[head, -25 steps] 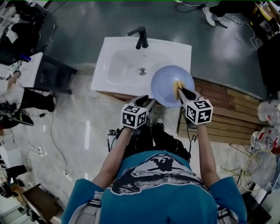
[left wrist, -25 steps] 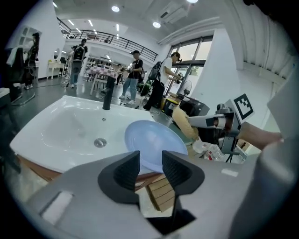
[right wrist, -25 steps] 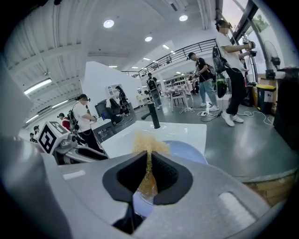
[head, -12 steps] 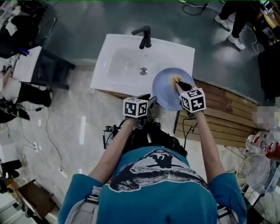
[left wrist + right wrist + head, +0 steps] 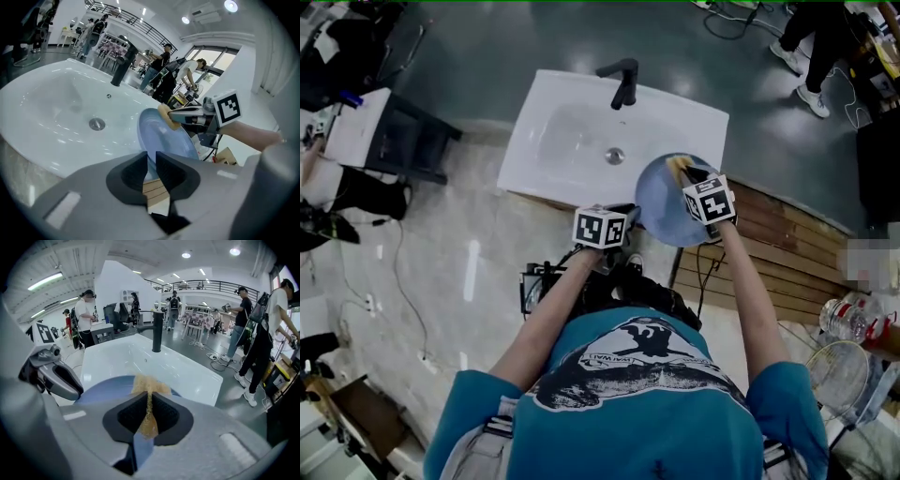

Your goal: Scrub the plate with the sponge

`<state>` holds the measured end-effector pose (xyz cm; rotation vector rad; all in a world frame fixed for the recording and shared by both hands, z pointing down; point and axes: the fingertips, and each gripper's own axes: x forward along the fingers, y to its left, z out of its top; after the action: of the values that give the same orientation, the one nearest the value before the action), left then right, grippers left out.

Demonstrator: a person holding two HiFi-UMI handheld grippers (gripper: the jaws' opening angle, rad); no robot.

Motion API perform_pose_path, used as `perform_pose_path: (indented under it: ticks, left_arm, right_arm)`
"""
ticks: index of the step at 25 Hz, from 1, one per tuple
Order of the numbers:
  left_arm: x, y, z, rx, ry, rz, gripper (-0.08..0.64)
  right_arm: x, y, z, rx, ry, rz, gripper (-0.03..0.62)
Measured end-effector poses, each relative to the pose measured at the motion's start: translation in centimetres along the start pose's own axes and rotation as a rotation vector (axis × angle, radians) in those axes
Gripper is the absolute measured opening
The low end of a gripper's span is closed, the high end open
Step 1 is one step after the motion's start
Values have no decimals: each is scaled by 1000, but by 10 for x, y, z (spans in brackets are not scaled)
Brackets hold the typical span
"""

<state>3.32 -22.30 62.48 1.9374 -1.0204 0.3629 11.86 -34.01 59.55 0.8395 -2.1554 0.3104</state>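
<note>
Sponge (image 5: 678,167) meets plate (image 5: 666,202) over the right front corner of the white sink (image 5: 572,131). The pale blue plate stands tilted on edge, its lower rim toward the person and its upper rim over the basin. In the left gripper view the plate (image 5: 164,140) rises straight out of the narrow gap of the left gripper (image 5: 151,168). Those jaws are closing, and the plate's lower rim sits between the dark pads, which look pressed against it on both sides.

The right gripper (image 5: 149,413) is clamped on the yellow sponge (image 5: 147,385), squeezed into a thin strip between the pads, with its free end fanned out against the plate's face (image 5: 103,385) near the upper rim. From the left gripper's camera, the right gripper (image 5: 185,115) reaches in from the right, and the sponge (image 5: 165,115) touches the top edge of the disc.

In the head view the left gripper (image 5: 630,217) is at the sink's front edge, just beside the plate's left side, and the right gripper (image 5: 689,176) lies over the plate. A black faucet (image 5: 623,80) stands at the far rim of the sink, with the drain (image 5: 615,156) in the middle of the basin. Wooden slats (image 5: 787,253) lie to the right of the sink. People stand in the background of both gripper views.
</note>
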Motion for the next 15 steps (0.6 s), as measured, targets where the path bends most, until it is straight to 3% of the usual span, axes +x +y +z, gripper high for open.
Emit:
perform_pose_path:
  ticks: [6,10,12,15]
  left_arm:
    - [2,-2,0,84,48,-7,67]
    - [-1,-6,1,161,74,-10,66]
    - [-3,-9,4,218,90,-14,11]
    - [-2,-14,5,311,112,-24,11]
  right_arm:
    - [25,-12,-11,-38,79,-25,32]
    - [30,-9,-18,4,83,-32,32]
    - [31,-8,-19,38,80,-38,32]
    - [35,1,-17,27,86,-19,32]
